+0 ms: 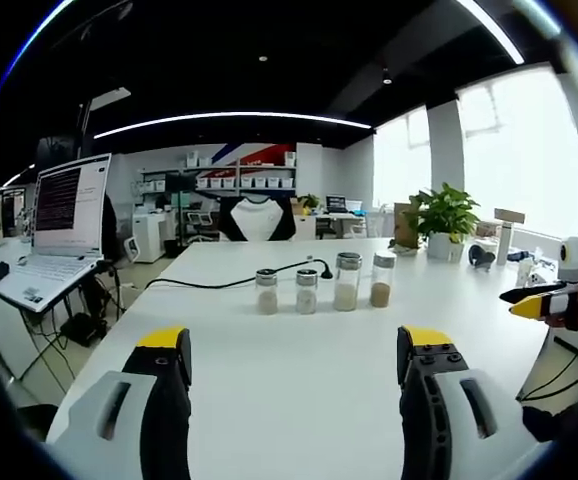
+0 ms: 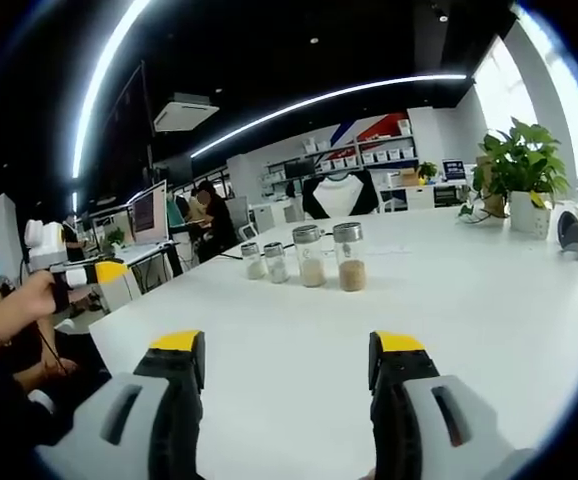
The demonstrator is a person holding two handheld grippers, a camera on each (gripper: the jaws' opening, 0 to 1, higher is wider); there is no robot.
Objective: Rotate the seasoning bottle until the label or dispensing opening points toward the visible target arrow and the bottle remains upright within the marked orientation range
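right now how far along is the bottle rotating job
Done: nothing yet. The four seasoning bottles stand upright in a row on the white table, untouched. In hand: nothing; the left gripper and right gripper are open, short of the bottles. Left: reach, grasp and rotate a bottle. I can't see a target arrow.

Clear glass bottles (image 1: 347, 282) stand on smooth white table (image 1: 299, 370).

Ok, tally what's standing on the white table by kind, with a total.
Short seasoning jars: 2, one and its neighbour
Tall seasoning jars: 2, one and the one beside it
Potted plant: 1
Open laptop: 1
Black cable: 1
Total: 7
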